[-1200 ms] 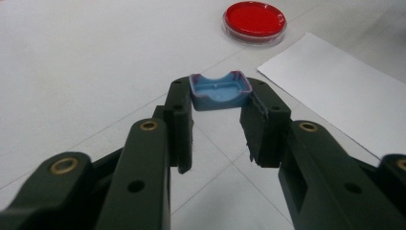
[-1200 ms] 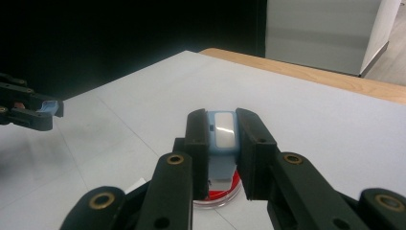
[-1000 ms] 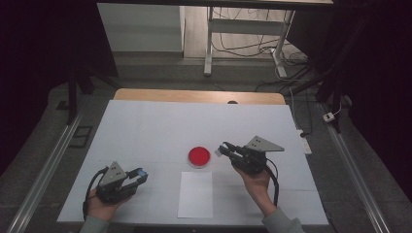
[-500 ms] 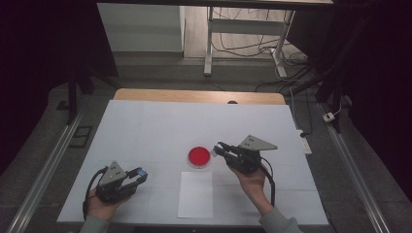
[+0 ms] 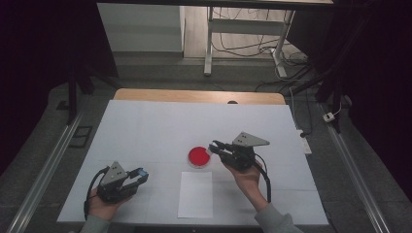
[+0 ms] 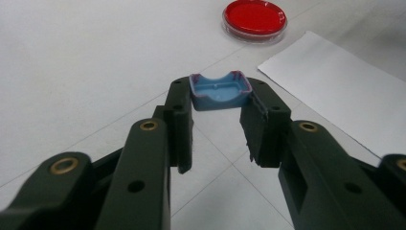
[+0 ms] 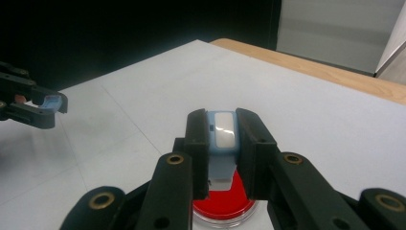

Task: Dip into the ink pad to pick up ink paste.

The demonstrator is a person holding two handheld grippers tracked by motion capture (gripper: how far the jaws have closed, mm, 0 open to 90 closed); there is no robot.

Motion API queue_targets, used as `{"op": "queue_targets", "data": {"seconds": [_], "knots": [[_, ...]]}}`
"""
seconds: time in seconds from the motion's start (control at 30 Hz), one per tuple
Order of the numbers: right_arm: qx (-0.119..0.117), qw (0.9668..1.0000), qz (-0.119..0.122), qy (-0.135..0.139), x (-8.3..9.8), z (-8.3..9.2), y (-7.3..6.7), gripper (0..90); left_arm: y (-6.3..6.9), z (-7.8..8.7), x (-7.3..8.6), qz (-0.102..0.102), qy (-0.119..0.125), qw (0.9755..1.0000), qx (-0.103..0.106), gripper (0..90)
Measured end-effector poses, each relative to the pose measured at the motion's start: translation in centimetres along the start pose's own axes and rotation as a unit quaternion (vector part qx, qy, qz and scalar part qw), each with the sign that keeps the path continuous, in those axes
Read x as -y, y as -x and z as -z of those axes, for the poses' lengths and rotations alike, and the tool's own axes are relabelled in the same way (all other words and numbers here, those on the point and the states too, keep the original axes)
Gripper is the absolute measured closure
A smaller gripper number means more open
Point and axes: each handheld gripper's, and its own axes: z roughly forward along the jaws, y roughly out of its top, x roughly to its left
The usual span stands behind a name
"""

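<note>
The left gripper (image 6: 218,108) clamps a blue cap (image 6: 220,91) near the paper sheet (image 5: 195,194). The right gripper (image 7: 224,129) clamps a light-blue device (image 7: 223,139) just above the red dish (image 5: 199,157), which lies just beyond the sheet.

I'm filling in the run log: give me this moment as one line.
left gripper: shut on blue cap | right gripper: shut on blue-grey piece, over red dish | white sheet: flat on table
</note>
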Motion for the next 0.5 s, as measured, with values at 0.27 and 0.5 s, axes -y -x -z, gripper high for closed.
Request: {"op": "queue_targets", "data": {"seconds": [0.27, 0.5], "knots": [[0.000, 0.9998, 0.003, -0.020, -0.1, -1.3, 0.1, 75.5, 0.2, -0.1, 0.0, -0.002, -0.002, 1.0000, 0.001, 65.1], [0.001, 0.9987, 0.005, -0.051, 0.0, -2.9, 0.4, 75.5, 0.2, -0.2, -0.1, -0.003, -0.003, 1.0000, 0.002, 65.1]]}}
